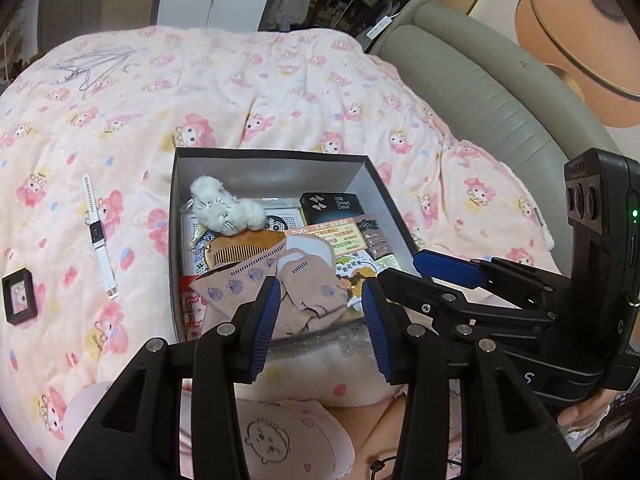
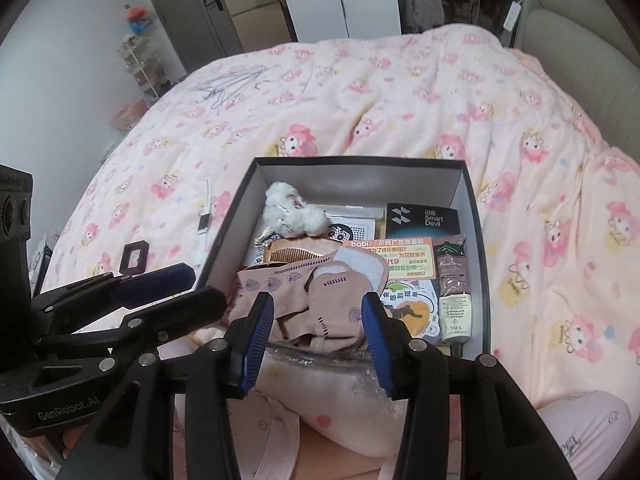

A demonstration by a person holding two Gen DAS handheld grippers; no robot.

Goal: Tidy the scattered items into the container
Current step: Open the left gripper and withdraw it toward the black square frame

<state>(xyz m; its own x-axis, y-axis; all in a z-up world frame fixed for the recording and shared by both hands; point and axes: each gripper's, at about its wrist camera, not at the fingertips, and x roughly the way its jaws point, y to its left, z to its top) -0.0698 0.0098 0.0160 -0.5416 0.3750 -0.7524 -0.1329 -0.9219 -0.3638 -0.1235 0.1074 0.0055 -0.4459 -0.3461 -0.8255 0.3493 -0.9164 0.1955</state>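
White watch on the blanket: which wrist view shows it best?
Left wrist view. The white watch lies fully in sight, strap and face clear, left of the box. The right wrist view shows it smaller, foreshortened, close beside the box's wall.

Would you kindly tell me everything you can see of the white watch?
The white watch lies flat on the pink patterned blanket, outside and left of the box, apart from it. Its band, seemingly smooth plastic or rubber, is unbuckled and stretched nearly straight. The small rectangular face is dark with a pale frame. A black-framed picture lies nearby, not touching. In the right wrist view the box wall partly hides it.
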